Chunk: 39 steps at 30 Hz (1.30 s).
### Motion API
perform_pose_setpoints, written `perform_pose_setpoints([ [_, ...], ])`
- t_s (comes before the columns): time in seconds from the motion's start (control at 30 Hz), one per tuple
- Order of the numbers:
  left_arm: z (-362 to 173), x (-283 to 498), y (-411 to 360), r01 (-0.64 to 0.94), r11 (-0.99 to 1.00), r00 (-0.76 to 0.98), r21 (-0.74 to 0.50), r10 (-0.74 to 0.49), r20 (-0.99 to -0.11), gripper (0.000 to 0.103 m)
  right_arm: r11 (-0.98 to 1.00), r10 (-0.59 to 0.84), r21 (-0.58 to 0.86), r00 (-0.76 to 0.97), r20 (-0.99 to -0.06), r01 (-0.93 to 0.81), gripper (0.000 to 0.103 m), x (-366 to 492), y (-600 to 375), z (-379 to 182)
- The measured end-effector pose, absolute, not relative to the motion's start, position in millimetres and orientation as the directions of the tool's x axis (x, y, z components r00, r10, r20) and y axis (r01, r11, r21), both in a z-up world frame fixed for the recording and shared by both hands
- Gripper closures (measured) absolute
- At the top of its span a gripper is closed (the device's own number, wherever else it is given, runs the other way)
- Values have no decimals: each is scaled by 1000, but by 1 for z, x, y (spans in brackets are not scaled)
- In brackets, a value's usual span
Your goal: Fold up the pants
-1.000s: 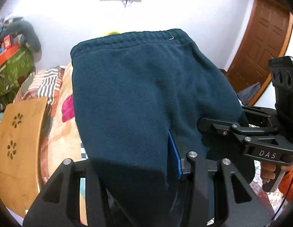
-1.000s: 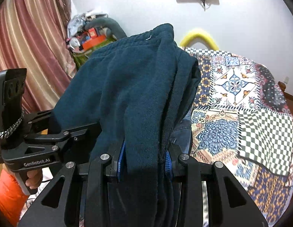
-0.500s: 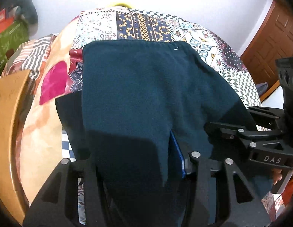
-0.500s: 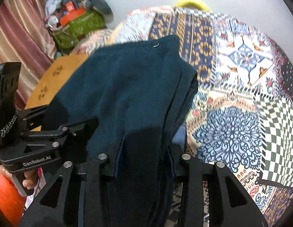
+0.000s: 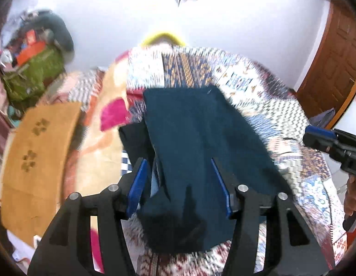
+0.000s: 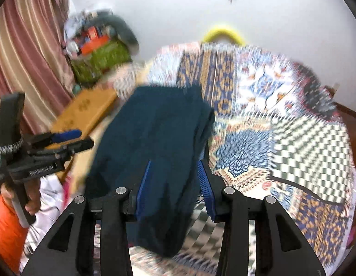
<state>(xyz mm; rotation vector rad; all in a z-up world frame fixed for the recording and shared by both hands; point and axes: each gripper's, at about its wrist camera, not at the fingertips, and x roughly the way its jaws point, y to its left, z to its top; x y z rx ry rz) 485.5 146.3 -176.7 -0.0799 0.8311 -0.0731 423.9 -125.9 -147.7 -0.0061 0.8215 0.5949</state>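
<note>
The dark teal pants [image 5: 200,142] lie folded on the patchwork bedspread [image 5: 258,92], waistband end away from me; they also show in the right wrist view [image 6: 155,142]. My left gripper [image 5: 180,179] is open, its blue pads apart just above the near end of the pants. My right gripper [image 6: 174,179] is open over the same near end. Each gripper shows in the other's view: the right one [image 5: 331,142] at the right edge, the left one [image 6: 69,142] at the left. Both views are motion-blurred.
A wooden board [image 5: 37,151] with paw cutouts lies left of the pants. A green bag with clutter [image 5: 33,73] stands at the far left by the wall. A pink curtain [image 6: 24,57] hangs left. A brown door [image 5: 334,53] is at right.
The pants, held up in both shut grippers before, now lie on the bed. Both grippers have opened, let go and pulled back toward me.
</note>
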Motion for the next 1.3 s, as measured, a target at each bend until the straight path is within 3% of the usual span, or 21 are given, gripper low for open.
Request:
perform_pose_setpoints([
  [0.27,-55,340,121,26,998,846,-51,-49,-530,48,811,577,206,690,-438,-547,65,293,-158,-34],
  [0.43,-10,259,103,19,999,912,-36,-32,-409,48,817,574,162,760,-303,-553,65,213,-170,9],
  [0.73,27,135,75,-25,999,980,-27,19,-198,47,841,540,66,824,-172,-537,65,125,-168,29],
  [0.8,27,123,71,-30,999,983,-25,25,-183,40,844,534,55,828,-173,-533,64,123,-165,25],
  [0.93,24,106,63,-47,999,984,-21,43,-171,27,860,507,37,845,-170,-509,39,115,-163,19],
  [1.0,23,100,61,-47,999,985,-22,42,-170,15,865,499,33,849,-174,-501,33,115,-163,18],
  [1.1,21,93,61,-60,998,986,-31,55,-156,4,873,485,44,857,-176,-486,21,115,-165,18],
  [1.3,18,86,56,-50,998,987,-25,45,-153,0,884,466,65,868,-170,-462,3,115,-171,18],
])
